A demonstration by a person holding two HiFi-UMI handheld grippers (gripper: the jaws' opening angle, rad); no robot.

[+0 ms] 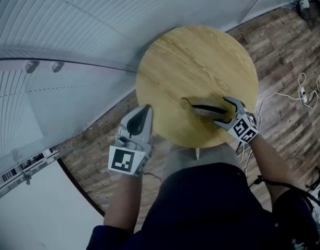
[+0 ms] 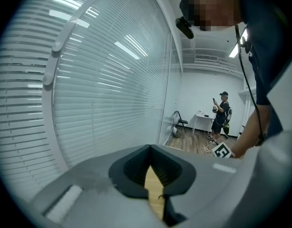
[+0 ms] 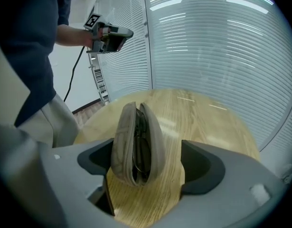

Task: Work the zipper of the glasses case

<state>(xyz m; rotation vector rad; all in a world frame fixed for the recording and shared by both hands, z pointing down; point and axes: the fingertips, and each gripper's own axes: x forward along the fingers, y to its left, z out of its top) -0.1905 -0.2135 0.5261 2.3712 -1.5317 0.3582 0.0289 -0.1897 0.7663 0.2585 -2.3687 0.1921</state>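
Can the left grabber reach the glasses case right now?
Probably yes. The bare table between the left gripper and the glasses case leaves the way free, though the right gripper's open jaws stand around the case.

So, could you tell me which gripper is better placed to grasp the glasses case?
The right gripper: open, with the glasses case between its fingers; the left gripper is shut, off the table.

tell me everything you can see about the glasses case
The glasses case is a tan-grey, fabric-looking clamshell, partly unzipped, dark glasses showing in the gap. It rests on the round wooden table near its edge, seam facing the right gripper, between its open fingers, which do not clamp it.
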